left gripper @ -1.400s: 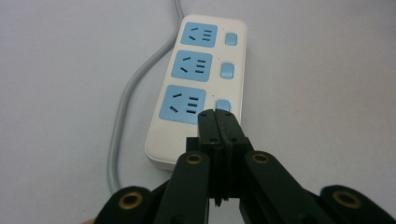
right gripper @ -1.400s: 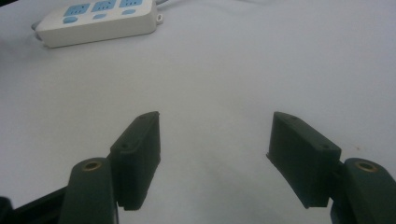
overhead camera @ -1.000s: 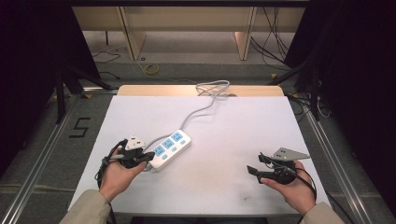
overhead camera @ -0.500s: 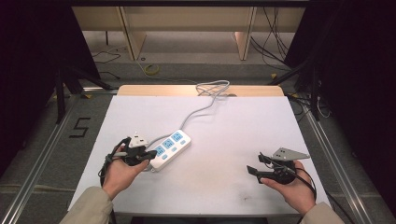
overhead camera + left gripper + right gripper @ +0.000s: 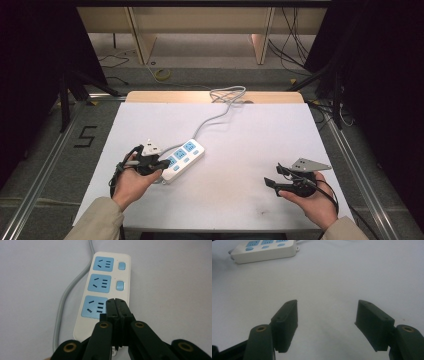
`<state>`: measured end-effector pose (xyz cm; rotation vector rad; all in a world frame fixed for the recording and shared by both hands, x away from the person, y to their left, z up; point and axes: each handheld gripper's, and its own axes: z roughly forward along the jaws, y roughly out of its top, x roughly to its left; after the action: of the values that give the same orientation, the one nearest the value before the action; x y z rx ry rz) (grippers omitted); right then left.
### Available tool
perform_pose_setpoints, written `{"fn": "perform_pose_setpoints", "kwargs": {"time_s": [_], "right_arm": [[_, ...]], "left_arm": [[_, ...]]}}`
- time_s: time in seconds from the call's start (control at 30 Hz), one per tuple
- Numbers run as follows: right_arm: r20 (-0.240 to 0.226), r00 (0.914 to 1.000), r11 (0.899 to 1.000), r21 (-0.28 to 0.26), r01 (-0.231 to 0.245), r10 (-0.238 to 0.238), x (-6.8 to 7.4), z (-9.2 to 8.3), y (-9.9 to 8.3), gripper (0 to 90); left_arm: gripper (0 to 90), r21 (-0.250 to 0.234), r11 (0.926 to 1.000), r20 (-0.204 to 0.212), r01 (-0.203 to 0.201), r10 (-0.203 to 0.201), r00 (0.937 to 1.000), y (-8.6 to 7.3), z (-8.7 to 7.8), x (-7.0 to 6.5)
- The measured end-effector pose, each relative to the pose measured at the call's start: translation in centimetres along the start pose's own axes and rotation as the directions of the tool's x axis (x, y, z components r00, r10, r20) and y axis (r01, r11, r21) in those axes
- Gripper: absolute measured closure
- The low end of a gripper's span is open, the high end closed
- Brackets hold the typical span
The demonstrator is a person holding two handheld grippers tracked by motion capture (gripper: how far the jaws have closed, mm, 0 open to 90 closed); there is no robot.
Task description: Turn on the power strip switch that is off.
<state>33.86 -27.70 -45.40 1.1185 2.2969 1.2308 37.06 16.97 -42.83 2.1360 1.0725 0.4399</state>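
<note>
Jaws of your left gripper (image 5: pixel 116 305) are pinched together on nothing, tips poised over the strip's (image 5: pixel 182 158) nearest socket at lower left, likely ready to press. Right gripper (image 5: pixel 327 322) waits wide apart, lower right. Count 3 sockets, 2 visible switches, 1 cord (image 5: pixel 212 117).

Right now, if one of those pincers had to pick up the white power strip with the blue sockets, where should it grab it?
Probably across the narrow width of the white power strip with blue sockets, coming straight down from above. It lies flat on the white table, so its two long straight sides give parallel faces. The end away from the grey cable looks freest. The open right gripper could fit; the left gripper is shut.
</note>
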Motion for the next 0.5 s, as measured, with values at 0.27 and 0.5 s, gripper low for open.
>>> {"fn": "perform_pose_setpoints", "kwargs": {"time_s": [0.27, 0.5], "right_arm": [[0.000, 1.0000, 1.000, 0.000, 0.001, -0.001, -0.03, -0.01, -0.01, 34.5], [0.002, 1.0000, 1.000, -0.001, -0.001, 0.001, -0.01, -0.06, -0.01, 34.5]], "left_arm": [[89.8, 0.001, 1.0000, 0.003, -0.001, 0.001, 1.0000, 0.32, 0.21, -0.04], [89.8, 0.008, 1.0000, 0.007, -0.003, 0.003, 1.0000, 0.62, 0.36, -0.07]]}}
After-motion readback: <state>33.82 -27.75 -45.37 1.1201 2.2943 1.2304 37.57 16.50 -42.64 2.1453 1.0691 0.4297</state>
